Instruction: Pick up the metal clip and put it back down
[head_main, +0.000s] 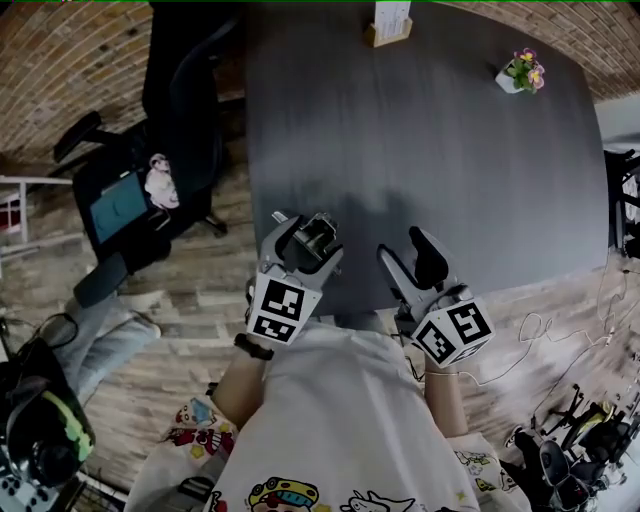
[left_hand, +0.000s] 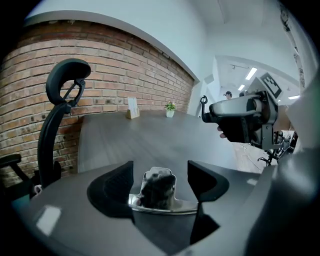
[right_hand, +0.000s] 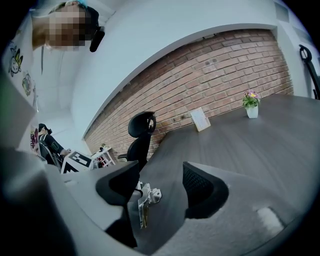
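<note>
Dark bench (head_main: 430, 150), brick wall (left_hand: 125, 75); left hand-held gripper (left_hand: 160, 167) wide open round clip (left_hand: 157, 189), right hand-held gripper (right_hand: 161, 170) open. Likely put-down: next, withdraw without nudging it.

Setting is reading as an office meeting room: a long dark grey table (head_main: 420, 150) is filling the space, a black office chair (left_hand: 60, 115) is standing beside it, a card stand (head_main: 388, 22) and potted plant (head_main: 523, 72) are sitting at its far end, a brick wall (left_hand: 125, 75) is running behind.
</note>
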